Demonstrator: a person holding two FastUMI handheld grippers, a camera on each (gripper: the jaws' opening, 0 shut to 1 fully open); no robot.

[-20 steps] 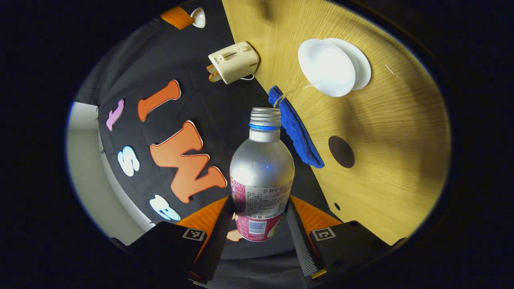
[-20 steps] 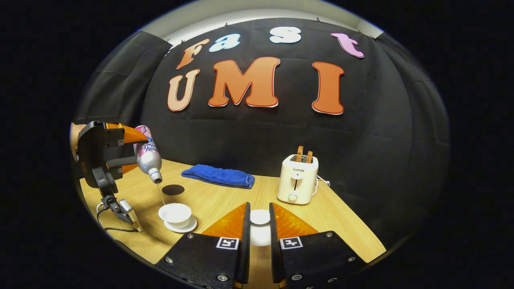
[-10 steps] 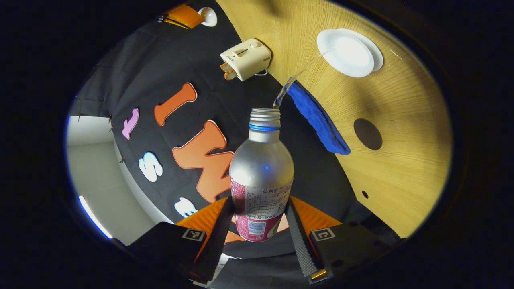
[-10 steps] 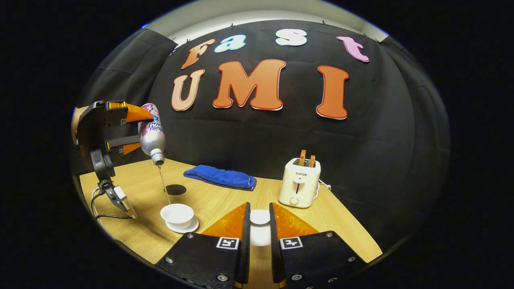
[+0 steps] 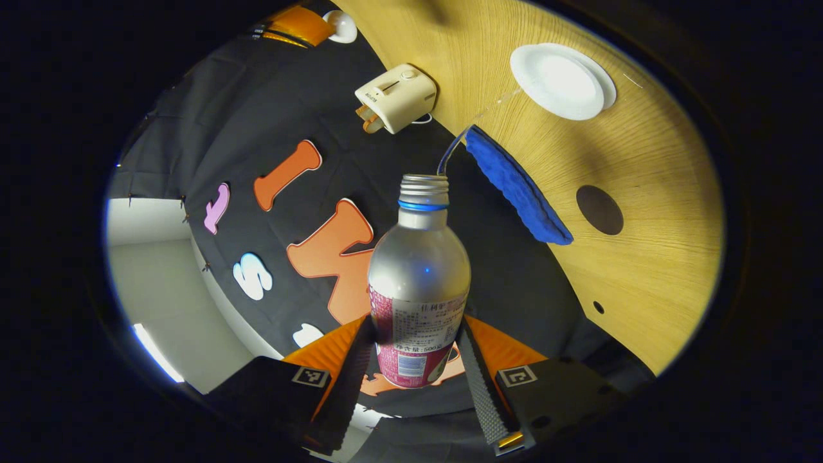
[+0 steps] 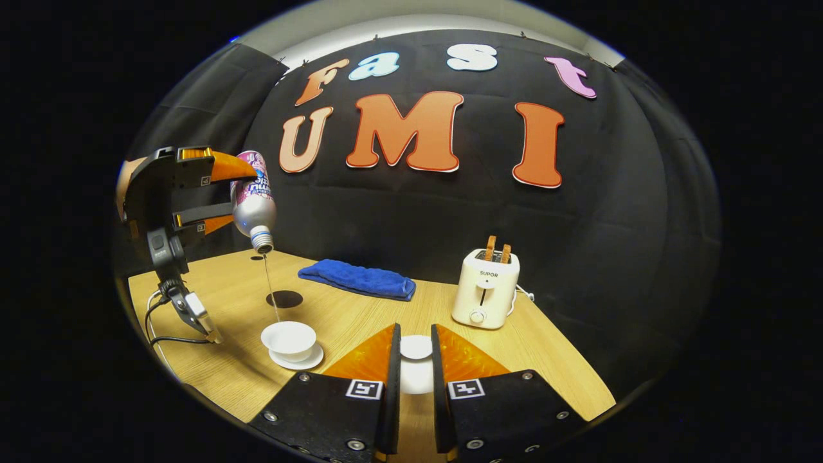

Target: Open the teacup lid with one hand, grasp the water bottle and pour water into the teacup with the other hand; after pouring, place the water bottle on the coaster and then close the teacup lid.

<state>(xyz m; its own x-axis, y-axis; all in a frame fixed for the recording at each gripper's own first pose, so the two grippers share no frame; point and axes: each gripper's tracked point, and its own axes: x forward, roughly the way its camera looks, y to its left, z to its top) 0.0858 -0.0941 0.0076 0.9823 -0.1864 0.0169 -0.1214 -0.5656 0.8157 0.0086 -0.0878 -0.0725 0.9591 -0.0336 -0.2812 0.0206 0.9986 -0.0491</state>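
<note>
My left gripper [image 5: 415,360] is shut on a silver water bottle [image 5: 418,283] with a pink label, tipped mouth-down. A thin stream of water runs from its mouth into the white teacup [image 5: 560,80] on its saucer. In the right gripper view the same left gripper [image 6: 215,193] holds the bottle [image 6: 253,206] high above the teacup [image 6: 289,337]. My right gripper [image 6: 415,357] is shut on the white teacup lid [image 6: 416,347], held above the table to the right of the cup. The dark round coaster [image 6: 285,298] lies behind the cup.
A blue folded cloth [image 6: 357,280] lies at the back of the wooden table [image 6: 553,373]. A cream toaster [image 6: 484,296] with two slices stands at the right rear. A cable and a small device [image 6: 193,315] hang below the left gripper.
The left gripper has risen with the bottle and kept it tipped; the stream into the cup has thinned. The right gripper has kept the lid in place.
</note>
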